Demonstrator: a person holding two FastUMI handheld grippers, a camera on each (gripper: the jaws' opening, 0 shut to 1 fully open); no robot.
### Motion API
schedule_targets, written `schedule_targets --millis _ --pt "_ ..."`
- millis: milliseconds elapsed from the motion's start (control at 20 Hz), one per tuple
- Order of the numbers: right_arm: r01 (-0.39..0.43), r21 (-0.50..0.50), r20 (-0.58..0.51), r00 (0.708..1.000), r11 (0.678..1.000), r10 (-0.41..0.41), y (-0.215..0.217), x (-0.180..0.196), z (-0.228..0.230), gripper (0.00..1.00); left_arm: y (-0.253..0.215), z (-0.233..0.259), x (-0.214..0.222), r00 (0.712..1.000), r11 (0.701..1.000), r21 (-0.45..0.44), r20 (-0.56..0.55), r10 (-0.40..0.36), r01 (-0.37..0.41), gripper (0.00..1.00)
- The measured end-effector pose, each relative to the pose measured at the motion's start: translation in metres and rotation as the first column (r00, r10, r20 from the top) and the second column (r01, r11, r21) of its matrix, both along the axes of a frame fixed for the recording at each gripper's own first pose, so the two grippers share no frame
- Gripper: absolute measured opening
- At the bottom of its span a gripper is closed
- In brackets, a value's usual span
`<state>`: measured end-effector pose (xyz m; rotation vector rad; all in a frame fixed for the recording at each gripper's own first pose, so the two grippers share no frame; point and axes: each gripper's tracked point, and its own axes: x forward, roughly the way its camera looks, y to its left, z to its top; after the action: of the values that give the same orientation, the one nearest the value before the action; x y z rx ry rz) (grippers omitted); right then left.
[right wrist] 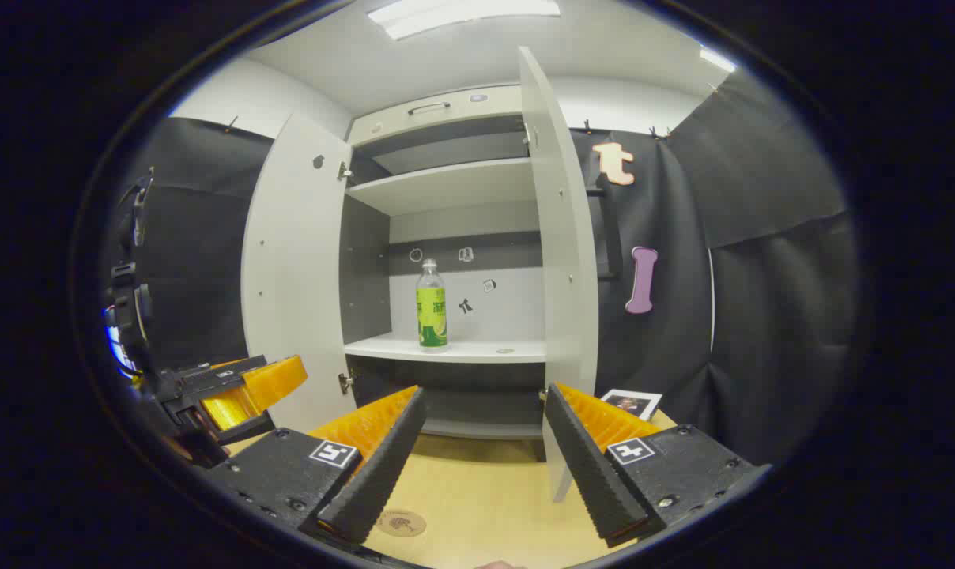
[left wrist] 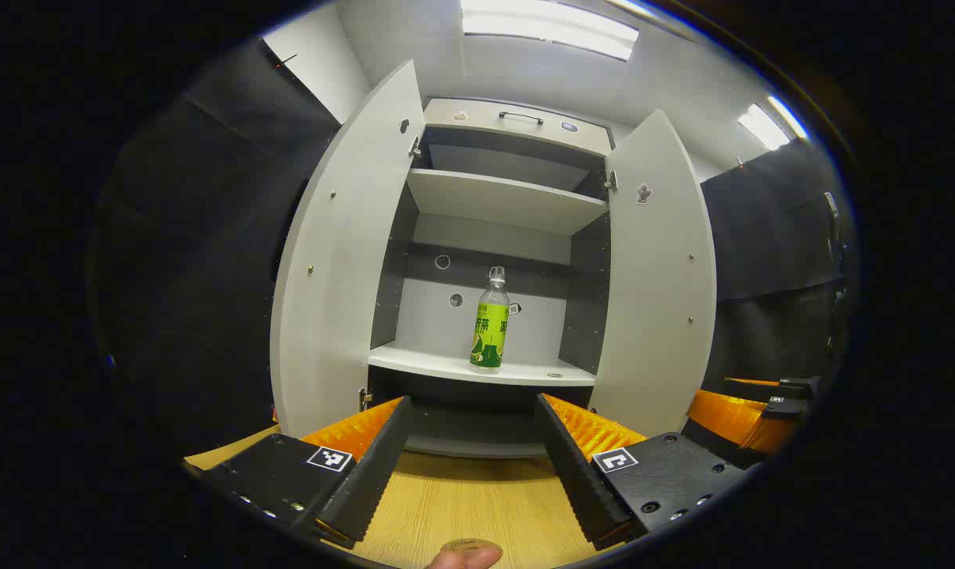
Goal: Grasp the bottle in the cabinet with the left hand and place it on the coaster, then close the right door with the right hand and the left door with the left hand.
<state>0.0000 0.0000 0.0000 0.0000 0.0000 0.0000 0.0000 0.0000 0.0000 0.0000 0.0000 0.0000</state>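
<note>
The cabinet (left wrist: 509,213) stood on the table (left wrist: 462,498) with both doors swung wide: the left door (left wrist: 343,261) and the right door (left wrist: 655,276) flanked its open front. The bottle (left wrist: 490,324) stood upright on the lower shelf (left wrist: 446,365), near the front edge, touching neither gripper. The left gripper (left wrist: 471,466) hovered over the table facing the cabinet, its fingers spread wide with nothing between them. The right gripper (right wrist: 484,466) hung just beside it, likewise spread wide and empty. The coaster (right wrist: 401,522), a small round disc, lay on the table below the right gripper's left finger. A photo card (right wrist: 631,403) lay near the right door.
</note>
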Motion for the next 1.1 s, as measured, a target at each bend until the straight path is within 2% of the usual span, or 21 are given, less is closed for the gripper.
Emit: schedule_targets --millis 800,1100 --pt "0.015 0.019 -0.001 1.0 1.0 -0.015 -0.004 -0.001 0.002 1.0 -0.006 0.001 0.006 1.0 1.0 0.012 -0.006 -0.018 0.018 0.94" --pt "0.024 0.016 0.004 1.0 1.0 -0.024 -0.006 -0.003 0.005 1.0 -0.011 0.013 0.028 0.997 0.997 -0.001 0.0 -0.076 0.076 0.94"
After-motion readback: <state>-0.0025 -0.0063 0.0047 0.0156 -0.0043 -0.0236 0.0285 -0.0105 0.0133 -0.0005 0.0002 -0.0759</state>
